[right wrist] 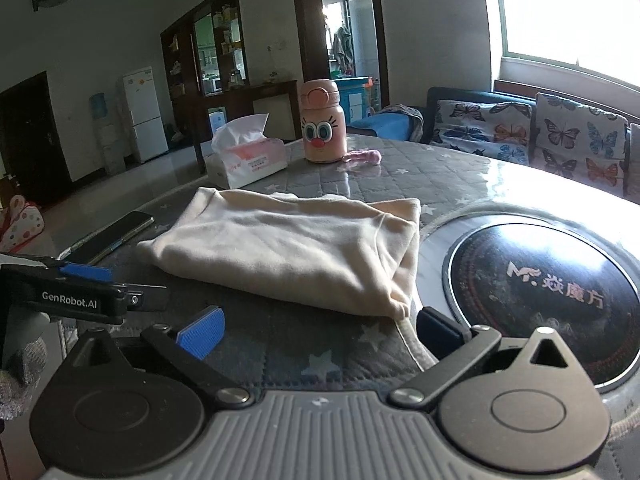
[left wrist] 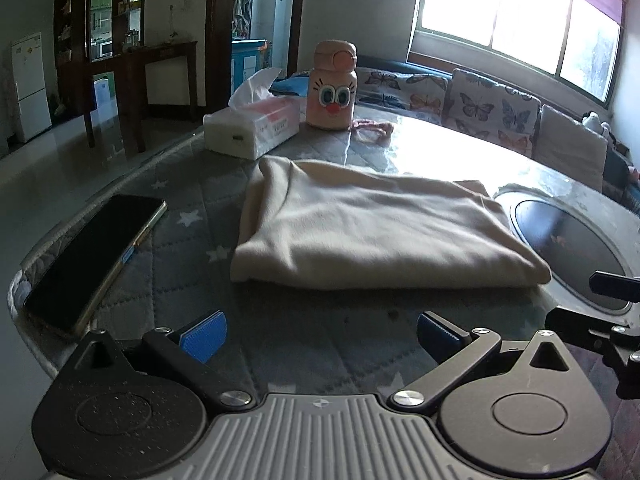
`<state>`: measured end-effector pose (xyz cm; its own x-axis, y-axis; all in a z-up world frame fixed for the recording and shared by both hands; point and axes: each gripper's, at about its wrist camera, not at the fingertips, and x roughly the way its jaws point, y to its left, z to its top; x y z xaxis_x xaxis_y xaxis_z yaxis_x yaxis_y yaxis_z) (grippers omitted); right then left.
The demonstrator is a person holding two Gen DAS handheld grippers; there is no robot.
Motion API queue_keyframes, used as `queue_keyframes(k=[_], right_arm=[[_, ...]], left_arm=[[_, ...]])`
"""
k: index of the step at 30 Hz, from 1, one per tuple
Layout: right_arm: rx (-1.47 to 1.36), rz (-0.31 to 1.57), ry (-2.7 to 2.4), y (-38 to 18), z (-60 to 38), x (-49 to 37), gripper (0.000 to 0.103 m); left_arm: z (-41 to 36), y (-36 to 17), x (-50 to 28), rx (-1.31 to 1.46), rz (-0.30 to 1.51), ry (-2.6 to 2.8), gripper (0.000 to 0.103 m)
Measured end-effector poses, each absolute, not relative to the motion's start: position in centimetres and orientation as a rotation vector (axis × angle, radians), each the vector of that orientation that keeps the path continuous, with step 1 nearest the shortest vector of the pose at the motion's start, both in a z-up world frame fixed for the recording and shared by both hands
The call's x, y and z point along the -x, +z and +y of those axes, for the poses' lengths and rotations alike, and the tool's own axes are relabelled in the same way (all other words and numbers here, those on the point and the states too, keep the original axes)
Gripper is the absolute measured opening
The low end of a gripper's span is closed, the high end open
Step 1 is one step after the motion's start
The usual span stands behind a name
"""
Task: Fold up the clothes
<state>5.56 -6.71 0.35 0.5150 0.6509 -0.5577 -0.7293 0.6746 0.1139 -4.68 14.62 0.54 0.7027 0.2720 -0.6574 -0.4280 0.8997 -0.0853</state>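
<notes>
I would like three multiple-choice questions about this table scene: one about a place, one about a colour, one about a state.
1. Where does the phone lie, seen from the left wrist?
A. left of the folded garment
B. on top of it
C. behind the bottle

2. What colour is the cartoon-face bottle?
A. green
B. pink
C. black

3. How are the right gripper jaws?
A. shut on the garment
B. shut on the tissue box
C. open, nothing between them

Key: 1 A, the phone rests on the table left of the cloth; 2 B, its body and lid are pink; 3 C, the blue pads stand wide apart.
</notes>
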Motion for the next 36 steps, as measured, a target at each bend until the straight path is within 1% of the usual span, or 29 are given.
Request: queue_keyframes(k=[23, 36], right_arm=[[0.108, 0.617, 0.786, -0.1, -8.9, -3.7, 0.103], [0.110, 0.609, 0.787, 0.2, -9.3, -2.7, 0.103]], left_arm=[[11.1, 0.2, 5.8, 0.179, 0.712, 0.387, 0.103], [10.4, 0.3, 6.5, 0.181, 0.709, 0.391, 0.103]])
